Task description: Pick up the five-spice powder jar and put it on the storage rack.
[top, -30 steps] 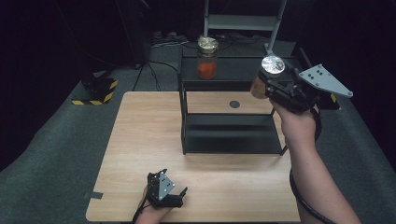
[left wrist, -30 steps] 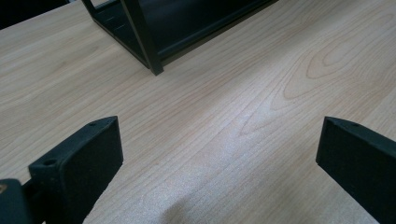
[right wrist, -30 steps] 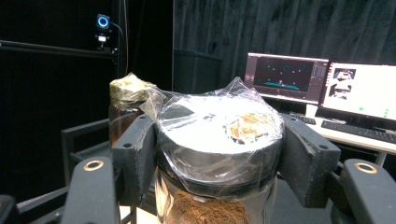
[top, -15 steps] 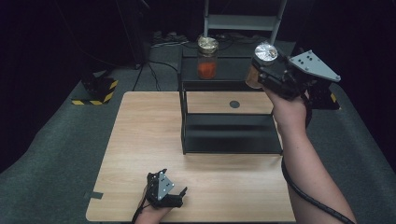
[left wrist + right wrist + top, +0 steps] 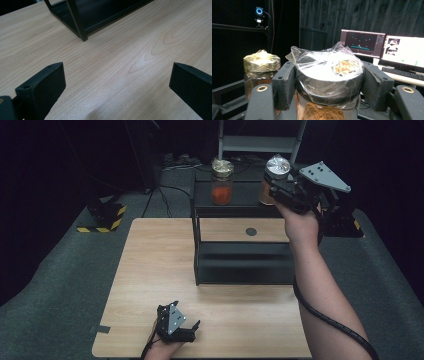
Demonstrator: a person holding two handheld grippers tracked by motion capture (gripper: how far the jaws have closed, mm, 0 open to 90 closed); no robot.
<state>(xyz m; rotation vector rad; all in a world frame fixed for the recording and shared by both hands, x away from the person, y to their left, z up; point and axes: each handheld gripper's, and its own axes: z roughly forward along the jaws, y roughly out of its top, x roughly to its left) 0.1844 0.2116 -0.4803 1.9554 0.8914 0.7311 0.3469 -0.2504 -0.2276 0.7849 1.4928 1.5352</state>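
Observation:
My right gripper (image 5: 274, 185) is shut on a jar with a silver lid (image 5: 277, 166) wrapped in clear film and brown contents, held above the right end of the black shelf's top (image 5: 245, 200). In the right gripper view the jar (image 5: 329, 80) sits between both pads (image 5: 284, 85). A second jar (image 5: 221, 182) with a gold lid and orange-red contents stands on the shelf top to the left; it appears as the jar (image 5: 261, 67) at left in the right gripper view. My left gripper (image 5: 176, 327) rests open near the table's front edge, its jaws wide apart over bare wood (image 5: 117, 75).
The black two-level shelf (image 5: 242, 255) stands on the wooden table (image 5: 150, 270) at centre right, with a dark round spot (image 5: 251, 231) on the wood behind its lower level. A yellow-black striped block (image 5: 102, 215) lies on the floor at left. Monitors (image 5: 384, 50) glow beyond the table.
My right gripper has carried the silver-lidded jar leftward and away from me, to above the shelf top near the gold-lidded jar. The left gripper has stayed put.

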